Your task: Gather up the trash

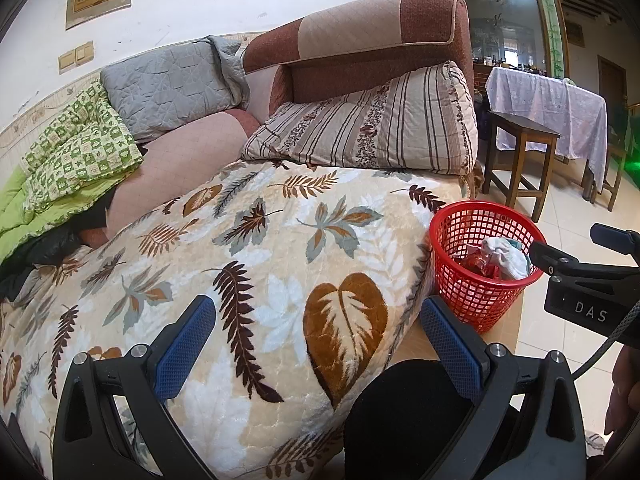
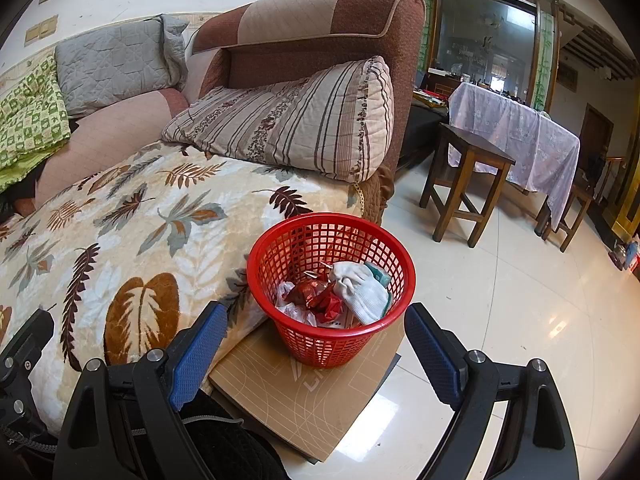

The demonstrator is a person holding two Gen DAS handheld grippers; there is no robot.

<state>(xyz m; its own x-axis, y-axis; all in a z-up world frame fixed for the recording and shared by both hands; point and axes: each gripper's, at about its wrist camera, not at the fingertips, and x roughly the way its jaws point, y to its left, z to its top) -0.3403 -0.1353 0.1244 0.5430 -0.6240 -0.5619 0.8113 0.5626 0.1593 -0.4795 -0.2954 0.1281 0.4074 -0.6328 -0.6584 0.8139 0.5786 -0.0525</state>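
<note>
A red mesh basket (image 2: 332, 280) stands on a brown cardboard sheet (image 2: 320, 396) beside the sofa. Inside it lie a white sock-like cloth (image 2: 362, 290), a crumpled red wrapper (image 2: 320, 296) and clear plastic. My right gripper (image 2: 316, 344) hangs open just in front of the basket, with nothing between its blue pads. The left wrist view shows the same basket (image 1: 484, 260) at the right. My left gripper (image 1: 320, 340) is open and empty over the leaf-print blanket (image 1: 240, 272). The right gripper's black body (image 1: 588, 280) shows at the right edge, next to the basket.
A leaf-print blanket (image 2: 120, 248) covers the sofa seat, with a striped pillow (image 2: 296, 124) against the brown armrest (image 2: 320, 28). A grey cushion (image 1: 168, 84) and green quilt (image 1: 76, 148) lie further left. A wooden stool (image 2: 464, 184) and cloth-covered table (image 2: 516, 132) stand on the tiled floor.
</note>
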